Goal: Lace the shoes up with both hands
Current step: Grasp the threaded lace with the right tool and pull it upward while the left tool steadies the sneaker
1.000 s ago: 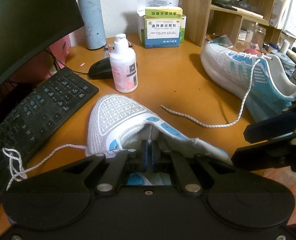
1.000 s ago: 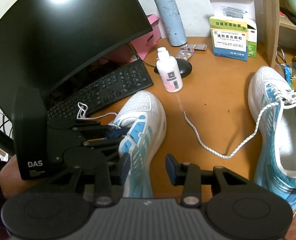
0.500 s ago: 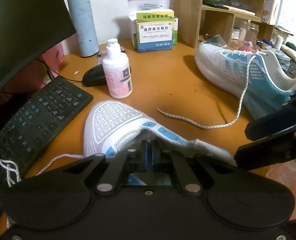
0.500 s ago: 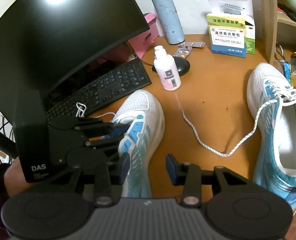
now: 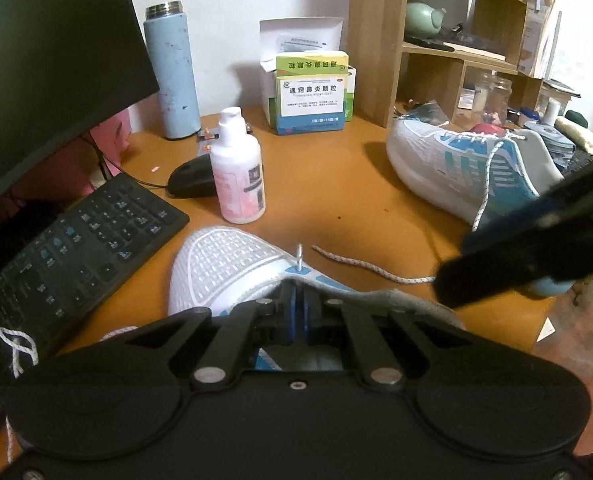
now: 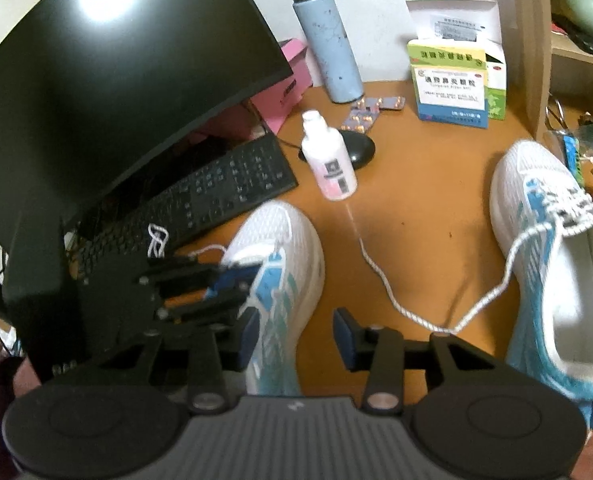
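A white and blue shoe (image 5: pixel 232 264) (image 6: pixel 280 248) lies on the orange desk with its toe pointing away. My left gripper (image 5: pixel 296 308) (image 6: pixel 232 276) is shut on the end of its white lace, and the lace tip (image 5: pixel 299 254) pokes up through a blue eyelet tab just past the fingertips. The rest of that lace (image 5: pixel 16 344) (image 6: pixel 156 240) runs left and loops onto the keyboard. My right gripper (image 6: pixel 296 338) (image 5: pixel 536 240) hovers open over the shoe's rear half, gripping nothing. A second, laced shoe (image 5: pixel 456 168) (image 6: pixel 544 240) lies to the right, its loose lace (image 5: pixel 360 266) (image 6: pixel 384 280) trailing across the desk.
A black keyboard (image 5: pixel 76 248) and a dark monitor (image 6: pixel 116 80) fill the left. A white and pink bottle (image 5: pixel 238 172), a black mouse (image 5: pixel 192 180), a blue flask (image 5: pixel 172 72) and medicine boxes (image 5: pixel 312 96) stand behind the shoe. A wooden shelf (image 5: pixel 436 52) rises at the back right.
The lace tip now sticks up through the eyelet above my left fingertips; before it was only a thin line between them. In the left wrist view the right gripper looms larger and higher.
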